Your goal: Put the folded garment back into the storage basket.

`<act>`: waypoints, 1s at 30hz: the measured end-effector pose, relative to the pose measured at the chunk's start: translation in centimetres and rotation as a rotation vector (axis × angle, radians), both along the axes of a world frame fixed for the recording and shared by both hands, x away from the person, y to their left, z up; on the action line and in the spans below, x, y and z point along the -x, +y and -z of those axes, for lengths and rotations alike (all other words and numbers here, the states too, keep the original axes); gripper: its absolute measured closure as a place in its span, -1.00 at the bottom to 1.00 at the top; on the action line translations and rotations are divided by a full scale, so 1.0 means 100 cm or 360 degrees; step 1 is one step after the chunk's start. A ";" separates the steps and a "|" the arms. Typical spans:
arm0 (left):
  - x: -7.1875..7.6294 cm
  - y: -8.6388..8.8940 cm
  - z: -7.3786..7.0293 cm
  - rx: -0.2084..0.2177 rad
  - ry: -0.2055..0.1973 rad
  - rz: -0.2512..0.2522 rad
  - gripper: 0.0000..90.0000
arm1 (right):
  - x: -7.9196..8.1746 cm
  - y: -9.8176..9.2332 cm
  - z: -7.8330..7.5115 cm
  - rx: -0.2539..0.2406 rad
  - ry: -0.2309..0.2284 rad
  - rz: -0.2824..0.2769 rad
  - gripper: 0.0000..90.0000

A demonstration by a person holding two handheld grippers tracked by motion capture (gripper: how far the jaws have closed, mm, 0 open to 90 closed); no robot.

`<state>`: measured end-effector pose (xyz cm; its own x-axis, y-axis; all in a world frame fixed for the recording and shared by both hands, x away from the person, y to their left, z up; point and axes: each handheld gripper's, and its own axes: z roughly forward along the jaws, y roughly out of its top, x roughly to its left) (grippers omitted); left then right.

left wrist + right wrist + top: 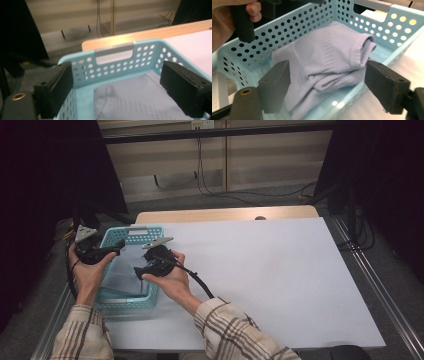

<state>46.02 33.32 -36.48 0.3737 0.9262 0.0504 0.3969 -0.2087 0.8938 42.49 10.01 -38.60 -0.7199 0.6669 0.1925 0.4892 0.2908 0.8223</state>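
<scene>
We see the left gripper held over the left rim of the light blue basket, its jaws spread wide with nothing between them; in the left gripper view they frame the basket's far wall and its handle slot without touching it. The right gripper hovers at the basket's right rim, jaws likewise spread apart and empty. In the right gripper view its pads stand clear to either side of the folded lavender garment, which lies inside the basket on its floor, bunched toward the right wall.

The basket sits at the near left corner of the white table. The left hand wraps its gripper from below at the basket's left side, wrist rising from the near edge. The right hand cups its gripper just right of the basket, the plaid sleeve angling in from the near right, a cable trailing over the forearm.
</scene>
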 end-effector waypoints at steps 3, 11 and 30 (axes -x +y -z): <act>0.005 -0.002 -0.001 -0.0013 -0.0021 0.0020 -0.75 | -0.001 -0.004 -0.001 0.0016 -0.0012 -0.0005 -0.63; 0.018 -0.005 -0.005 0.0081 -0.0058 0.0002 -0.91 | -0.002 -0.024 -0.004 0.0002 -0.0064 0.0015 -0.75; 0.048 -0.041 -0.018 0.0128 -0.0209 0.0162 -0.89 | 0.005 -0.082 -0.007 -0.0099 -0.0214 0.0224 -0.82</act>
